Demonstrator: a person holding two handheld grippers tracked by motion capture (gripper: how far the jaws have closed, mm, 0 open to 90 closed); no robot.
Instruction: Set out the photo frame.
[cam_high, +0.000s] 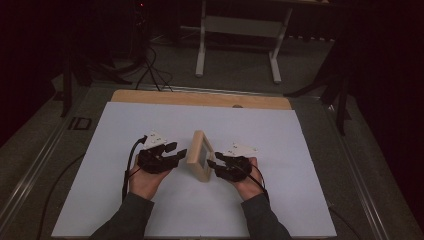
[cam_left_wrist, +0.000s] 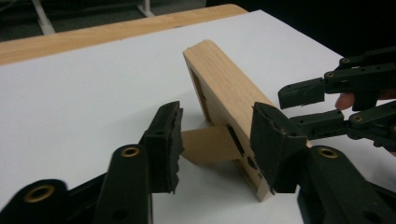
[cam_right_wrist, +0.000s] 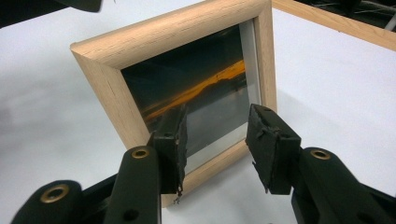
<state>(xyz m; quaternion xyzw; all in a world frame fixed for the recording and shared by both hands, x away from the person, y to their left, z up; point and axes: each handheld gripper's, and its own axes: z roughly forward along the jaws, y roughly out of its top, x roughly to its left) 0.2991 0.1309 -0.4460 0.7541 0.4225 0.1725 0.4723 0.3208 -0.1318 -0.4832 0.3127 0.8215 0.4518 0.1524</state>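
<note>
white sheet (cam_high: 150, 200) on wood table (cam_high: 200, 98); white stand (cam_high: 240, 25) behind.

Wooden frame (cam_high: 198, 155) stands between tools; white sheet (cam_high: 125, 120) around bare.

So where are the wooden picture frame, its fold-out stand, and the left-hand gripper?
wooden picture frame (cam_right_wrist: 112, 46), right gripper view, top wooden rail.
fold-out stand (cam_left_wrist: 208, 144), left gripper view, flat brown flap behind the frame.
left gripper (cam_high: 179, 150), high view, between its open fingertips.
</note>
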